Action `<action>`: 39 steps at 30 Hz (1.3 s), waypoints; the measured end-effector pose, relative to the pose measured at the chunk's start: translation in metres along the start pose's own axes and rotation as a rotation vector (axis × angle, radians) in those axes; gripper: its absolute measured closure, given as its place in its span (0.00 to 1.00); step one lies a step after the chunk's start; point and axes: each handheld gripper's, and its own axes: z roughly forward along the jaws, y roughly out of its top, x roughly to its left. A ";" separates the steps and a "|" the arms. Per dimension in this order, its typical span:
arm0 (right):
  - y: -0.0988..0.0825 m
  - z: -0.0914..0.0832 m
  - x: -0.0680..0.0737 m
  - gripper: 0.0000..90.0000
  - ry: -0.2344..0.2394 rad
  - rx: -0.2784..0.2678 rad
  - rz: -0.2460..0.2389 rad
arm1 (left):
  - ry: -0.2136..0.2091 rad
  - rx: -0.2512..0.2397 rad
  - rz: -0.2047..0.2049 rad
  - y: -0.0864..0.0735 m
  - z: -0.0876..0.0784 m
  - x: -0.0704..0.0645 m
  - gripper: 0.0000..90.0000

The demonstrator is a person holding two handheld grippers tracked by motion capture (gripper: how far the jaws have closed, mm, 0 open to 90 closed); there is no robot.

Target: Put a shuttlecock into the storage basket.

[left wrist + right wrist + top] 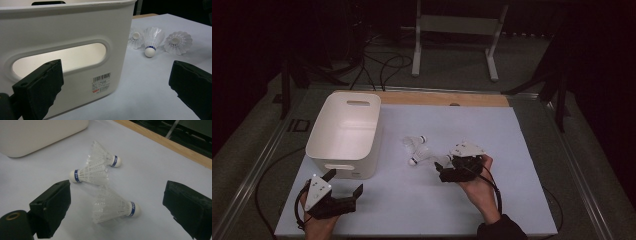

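Item: three white shuttlecocks, lying close together on the pale counter (512, 200) just right of the white bin (343, 131). Nearest shuttlecock (113, 208): on its side, cork tip with blue band toward my right jaw, feather skirt toward my left jaw; it sits between the jaws of my right gripper (117, 212), which stand wide and hold nothing. Middle shuttlecock (88, 173): on its side, cork pointing the opposite way, skirt overlapping that of the far shuttlecock (106, 156), whose cork points toward the wooden counter edge. Handling, by my judgement: very light, liable to skid or roll away if nudged; skirts thin, springy and easily crushed or bent; cork tips firm and rounded, somewhat slippery. Best hold: across the cork or the banded neck just behind it, with a gentle close; avoid clamping the open skirt. The nearest one lies apart enough from the other two to be taken alone, though its skirt is near the middle one's. My left gripper (343, 197): resting at the near end of the bin, jaws wide and holding nothing, facing the bin's handle slot (58, 58) and its barcode label (101, 82). Bin: open-topped, interior looks bare, rigid walls; a likely receptacle for the shuttlecocks.
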 end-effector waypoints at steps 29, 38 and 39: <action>-0.004 0.029 0.005 0.09 -0.007 0.077 -0.013 | 0.000 0.000 0.000 0.000 0.000 0.000 0.00; -0.007 0.042 0.007 0.12 -0.011 0.117 -0.023 | 0.000 -0.001 0.000 0.000 0.000 0.000 0.00; -0.007 0.043 0.007 0.12 -0.014 0.119 -0.031 | 0.000 -0.001 0.000 0.000 0.000 0.000 0.00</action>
